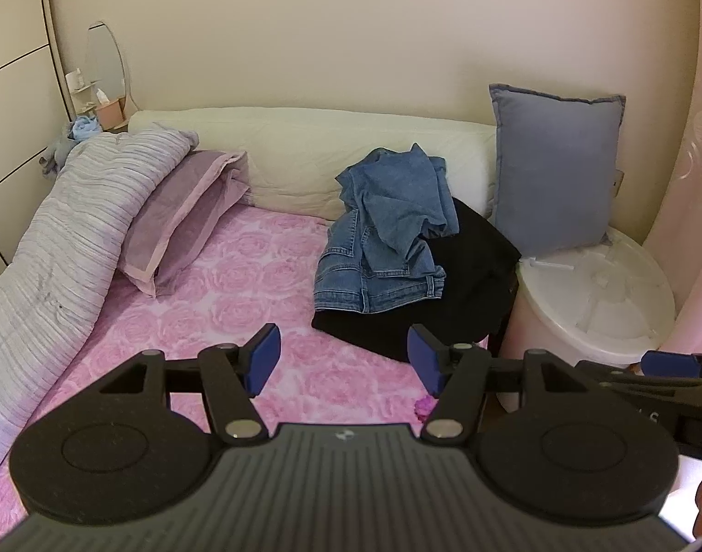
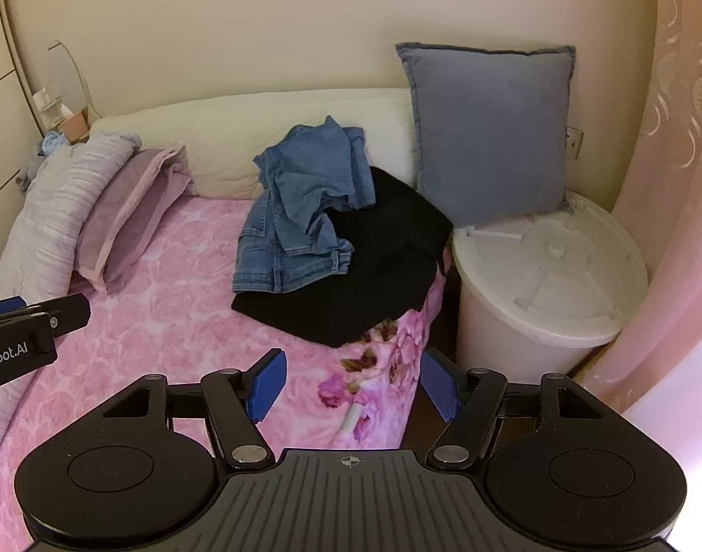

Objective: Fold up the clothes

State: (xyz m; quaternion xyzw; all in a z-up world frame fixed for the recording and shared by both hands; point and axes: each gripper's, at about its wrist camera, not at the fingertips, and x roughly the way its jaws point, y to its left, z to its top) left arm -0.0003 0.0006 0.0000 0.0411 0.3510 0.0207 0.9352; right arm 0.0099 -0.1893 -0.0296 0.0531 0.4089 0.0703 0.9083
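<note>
both grippers hover over the pink bed [image 1: 240, 276], fingers spread wide, holding nothing. ahead of the left gripper [image 1: 344, 359] and a little right, crumpled jeans [image 1: 387, 230] lie on a black garment [image 1: 461, 285] near the bed's edge. from the right gripper [image 2: 351, 384], the pile sits straight ahead, the jeans [image 2: 305, 211] atop the black garment [image 2: 373, 276], a white bin [image 2: 548, 285] to its right.

Bed [image 2: 167, 285] with pink rose cover, viewed from its foot.

I note a black garment [image 2: 351, 285] lying directly on it, crumpled jeans [image 2: 305, 211] on top; lilac pillow [image 2: 130, 211] and grey quilt [image 2: 42, 211] at left.
</note>
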